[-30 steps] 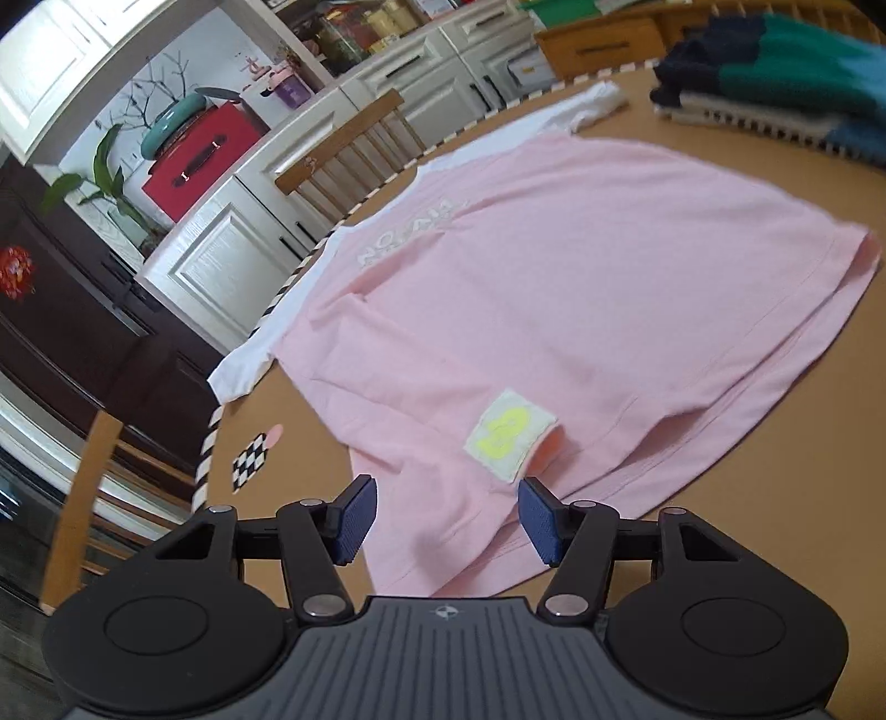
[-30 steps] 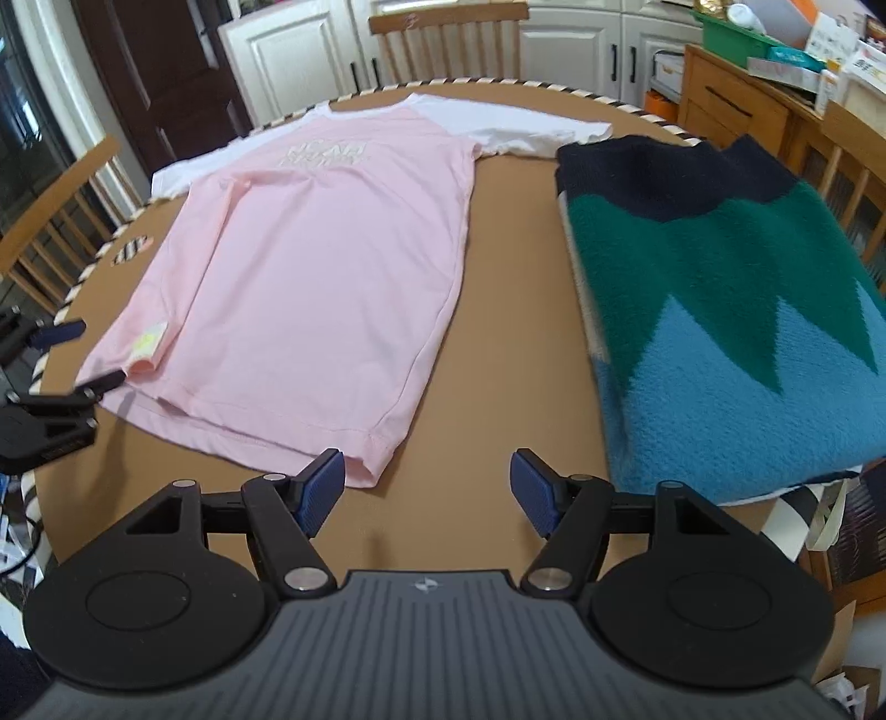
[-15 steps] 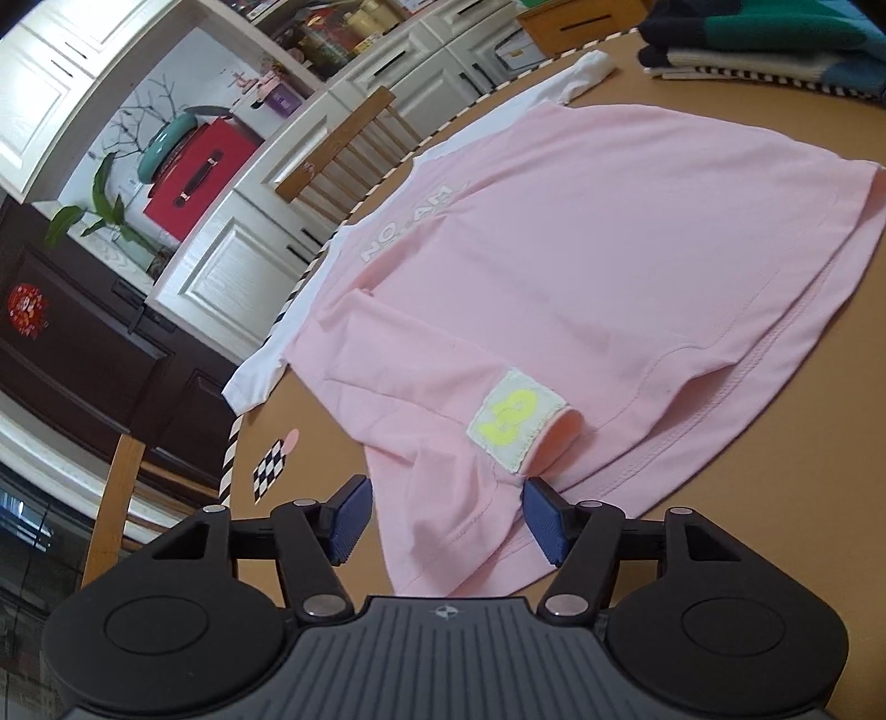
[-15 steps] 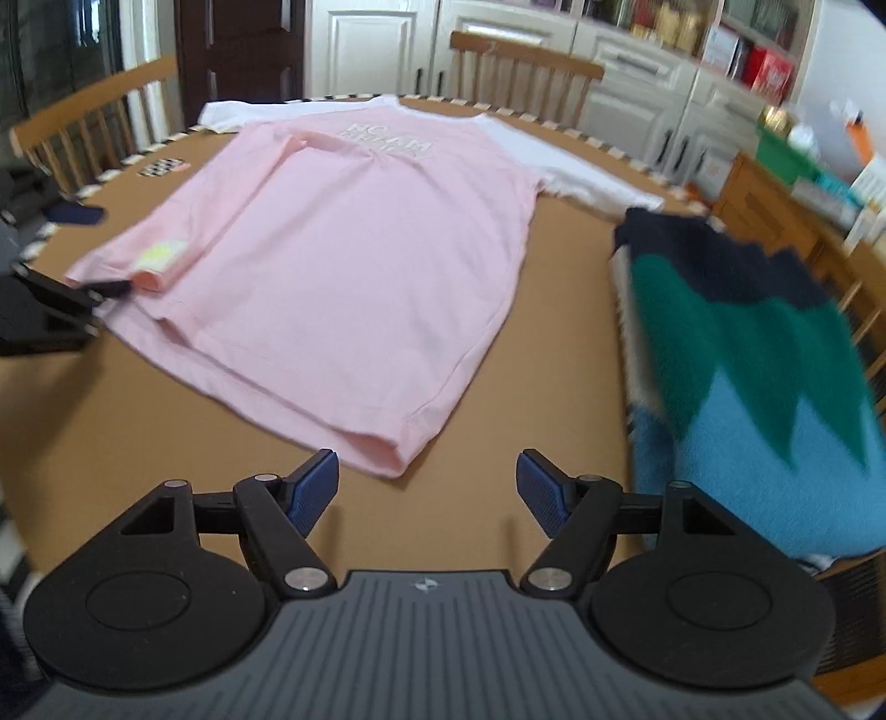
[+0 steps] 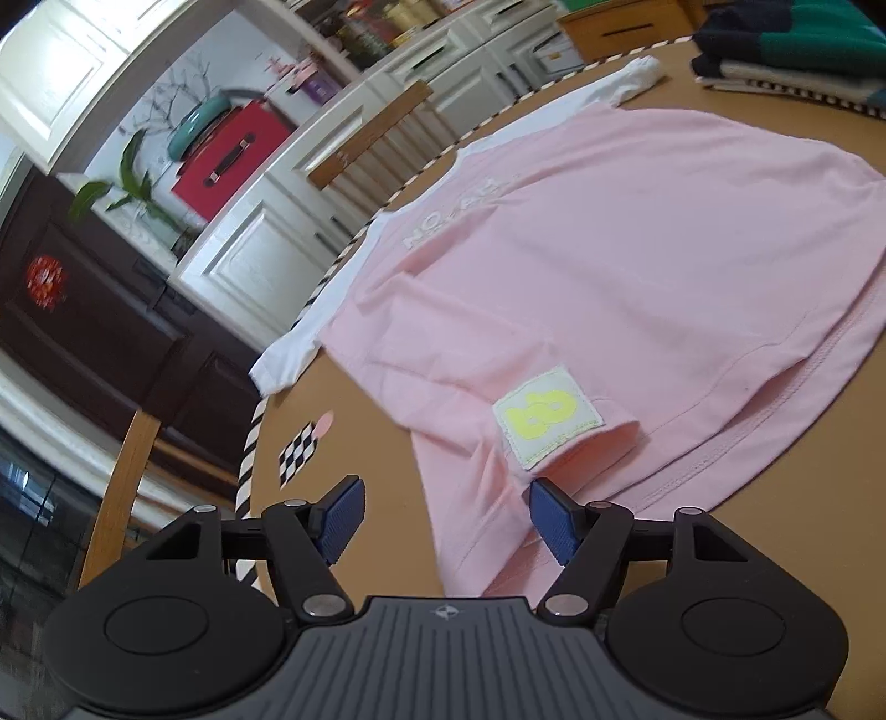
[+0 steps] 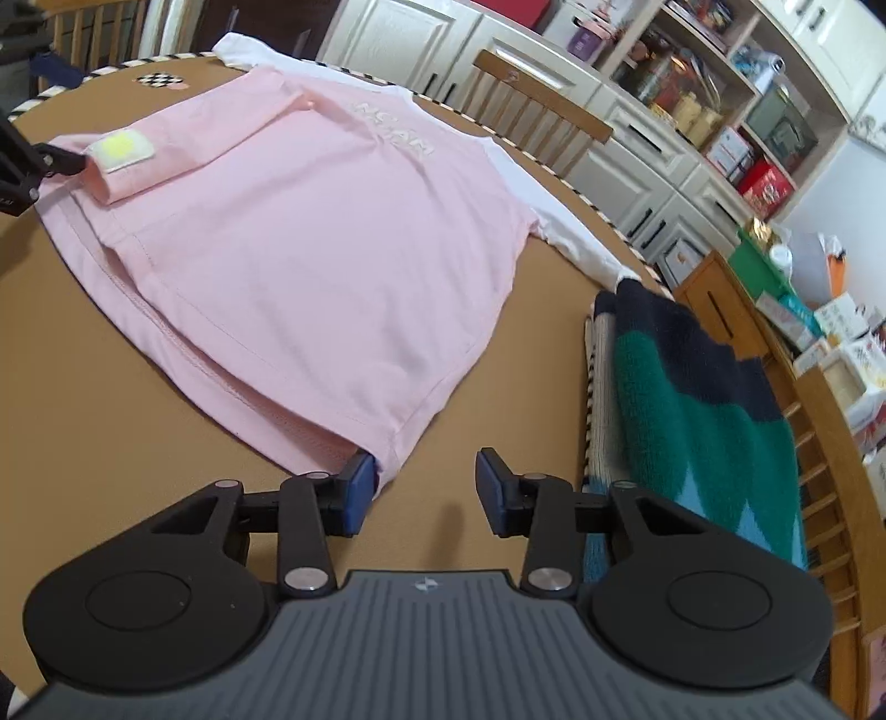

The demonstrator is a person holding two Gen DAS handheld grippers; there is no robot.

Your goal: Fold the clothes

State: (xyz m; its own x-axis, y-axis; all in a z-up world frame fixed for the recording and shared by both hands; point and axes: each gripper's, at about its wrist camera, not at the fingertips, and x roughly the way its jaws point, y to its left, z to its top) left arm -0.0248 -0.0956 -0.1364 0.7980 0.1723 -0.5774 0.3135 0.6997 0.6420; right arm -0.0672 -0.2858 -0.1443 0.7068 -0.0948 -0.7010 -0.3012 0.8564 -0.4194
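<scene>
Both grippers have come closer to the pink shirt [image 5: 637,266] on the round table [image 6: 83,443] since the earlier frames. Its hem corner lies between the spread fingers of the left gripper [image 5: 446,518]. The right gripper [image 6: 423,490], also spread wide, has its left pad touching the other hem corner. Right of it lies a folded sweater [image 6: 703,410], partly hidden behind the gripper. Beyond the table stand a chair [image 6: 545,119] and blurred cabinets [image 6: 637,138].

Folded sweater [image 5: 797,50] cut off right.
</scene>
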